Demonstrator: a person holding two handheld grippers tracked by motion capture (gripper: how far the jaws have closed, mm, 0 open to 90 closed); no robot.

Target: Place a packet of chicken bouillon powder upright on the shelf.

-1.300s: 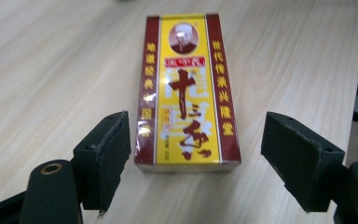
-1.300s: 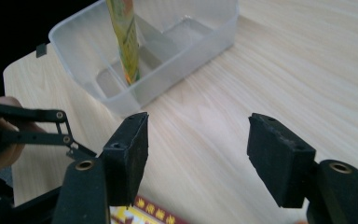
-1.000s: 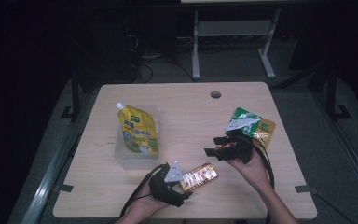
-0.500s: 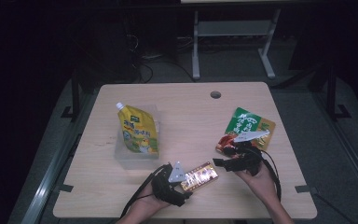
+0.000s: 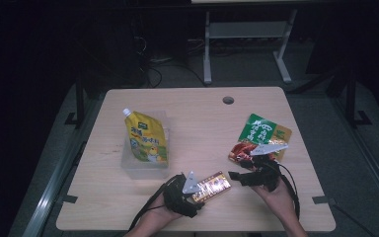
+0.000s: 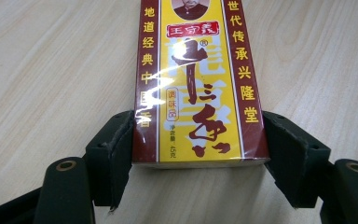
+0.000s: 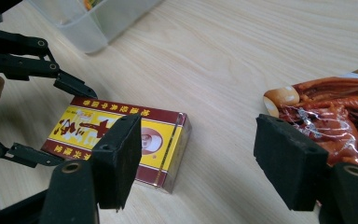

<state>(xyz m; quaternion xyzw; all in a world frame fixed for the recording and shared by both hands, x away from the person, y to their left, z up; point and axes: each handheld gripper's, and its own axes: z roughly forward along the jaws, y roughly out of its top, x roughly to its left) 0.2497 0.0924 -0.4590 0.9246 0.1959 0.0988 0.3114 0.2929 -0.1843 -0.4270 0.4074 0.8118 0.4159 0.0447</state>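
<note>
Left gripper (image 6: 198, 154) clamps the red-and-yellow cellophane-wrapped rectangular box (image 5: 212, 185) near the desk's (image 5: 202, 113) front edge. Right gripper (image 7: 198, 161), jaws wide, hovers beside it; the likely next move is a handover grasp.

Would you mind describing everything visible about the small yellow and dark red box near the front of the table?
The yellow and dark red box is a flat, rectangular carton wrapped in glossy clear film, printed with red and yellow Chinese characters and a small portrait. It lies flat on the wooden table, near the front edge. The left gripper grips one short end, its black jaws pressed against the box's two long sides. The right gripper is open, close by and not touching it.
</note>
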